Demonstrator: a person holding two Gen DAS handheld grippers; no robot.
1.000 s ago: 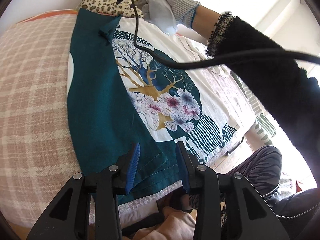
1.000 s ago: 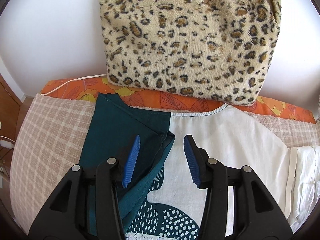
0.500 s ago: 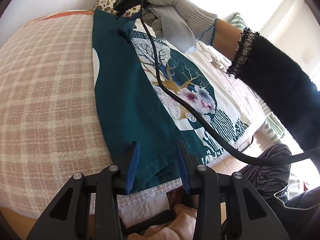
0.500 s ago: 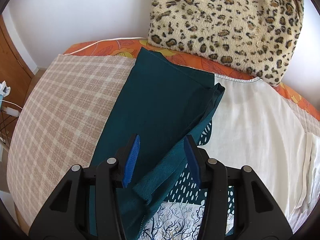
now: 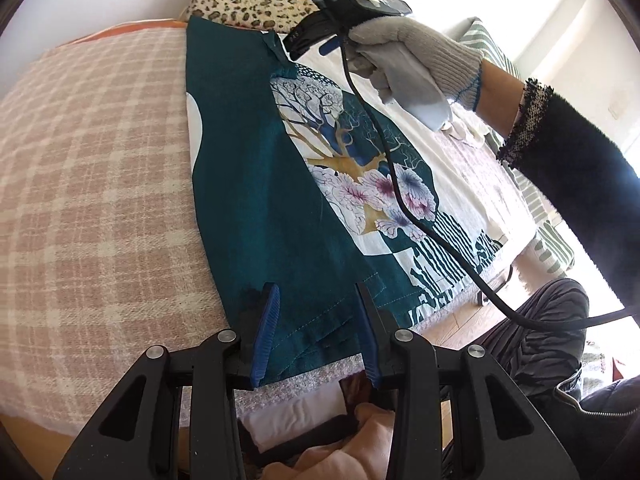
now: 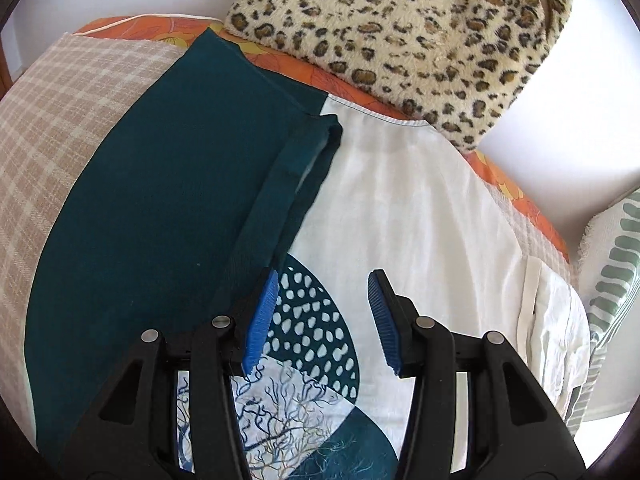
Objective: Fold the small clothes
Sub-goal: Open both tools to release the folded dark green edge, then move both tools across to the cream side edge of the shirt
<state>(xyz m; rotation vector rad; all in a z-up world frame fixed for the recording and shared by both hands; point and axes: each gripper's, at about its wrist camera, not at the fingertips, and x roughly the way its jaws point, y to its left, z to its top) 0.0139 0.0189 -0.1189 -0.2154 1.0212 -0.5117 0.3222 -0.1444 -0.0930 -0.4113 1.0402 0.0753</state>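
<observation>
A small white top with a tree-and-flower print lies flat on a pink checked blanket. Its teal left side is folded inward over the print, the sleeve edge lying along the fold. My left gripper is open over the teal hem at the near edge, with cloth lying between the fingers. My right gripper is open and empty above the dotted print near the neckline; it also shows in the left wrist view, held by a gloved hand.
A leopard-print cushion leans on the wall beyond the neckline, on an orange floral edge. A green-striped pillow lies at the right. A cable hangs across the print. The person's legs are beside the bed edge.
The right gripper has let go of the teal sleeve fold and drawn right, over the print. The left gripper has shifted slightly right along the hem. The teal side now lies flat.
</observation>
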